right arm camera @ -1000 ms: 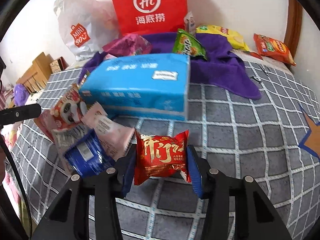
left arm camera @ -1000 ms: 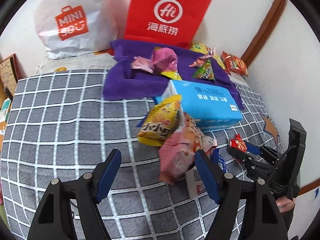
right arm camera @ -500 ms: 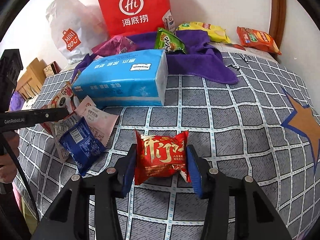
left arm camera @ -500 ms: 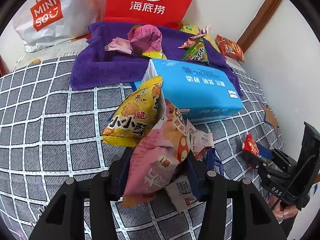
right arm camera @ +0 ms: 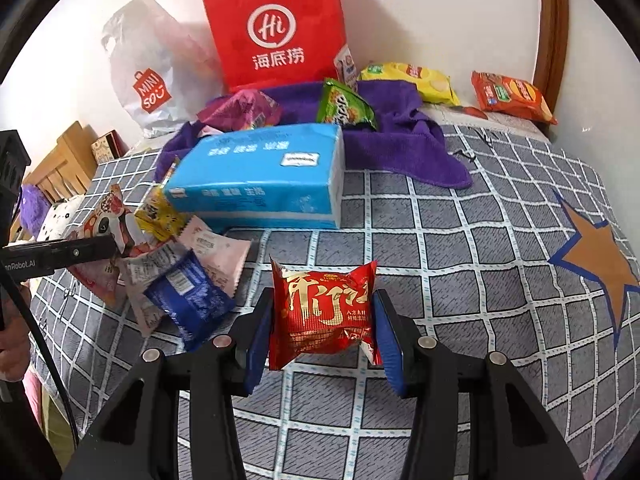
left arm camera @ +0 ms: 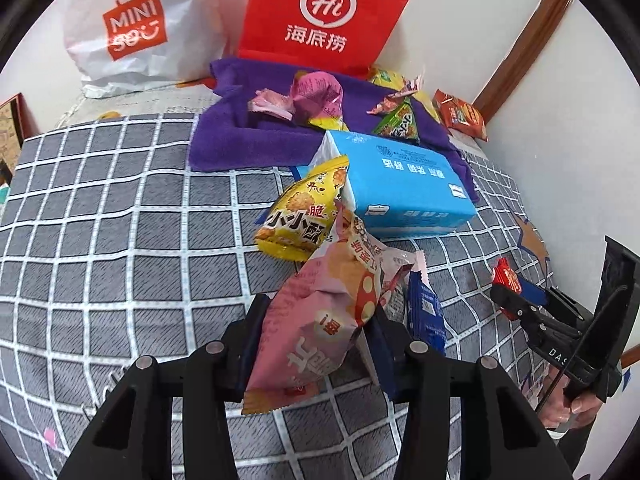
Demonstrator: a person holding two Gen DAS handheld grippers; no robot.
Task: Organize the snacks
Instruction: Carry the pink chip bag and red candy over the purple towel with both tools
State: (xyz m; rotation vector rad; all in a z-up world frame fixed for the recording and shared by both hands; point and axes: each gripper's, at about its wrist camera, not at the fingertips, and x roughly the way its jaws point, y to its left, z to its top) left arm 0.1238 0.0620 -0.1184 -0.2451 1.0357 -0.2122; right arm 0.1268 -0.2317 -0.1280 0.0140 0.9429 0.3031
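On the grey checked bedspread (left arm camera: 120, 240) we have a snack in each claw. Our left gripper (left arm camera: 316, 344) is closed on a soft pink crinkly snack bag with a mushroom print (left arm camera: 320, 320), pinched across its lower half so the top flops forward over the loose pile. Just beside it lie a yellow cracker packet (left arm camera: 304, 212), leaning on a long blue paper-wrapped tissue pack (left arm camera: 400, 184), and a small dark blue foil sachet (left arm camera: 426, 312).

Our right gripper (right arm camera: 322, 328) is clamped on a small red foil packet with gold lettering (right arm camera: 324, 308), gripped by its two side edges; we judge this keeps the puffy middle from being crushed. Whether it rests on the cover or hangs just above it, we cannot tell.

Farther back, a rumpled purple towel (right arm camera: 408, 148) holds a magenta bag (right arm camera: 244, 112) and a green packet (right arm camera: 344, 106), with a yellow chip bag (right arm camera: 416, 80) and an orange one (right arm camera: 512, 96) near the wall. A red paper carrier bag (right arm camera: 276, 28) and a white plastic shopping bag (left arm camera: 136, 28) stand behind. We take the towel to be the collecting spot, so both held packets probably belong there.
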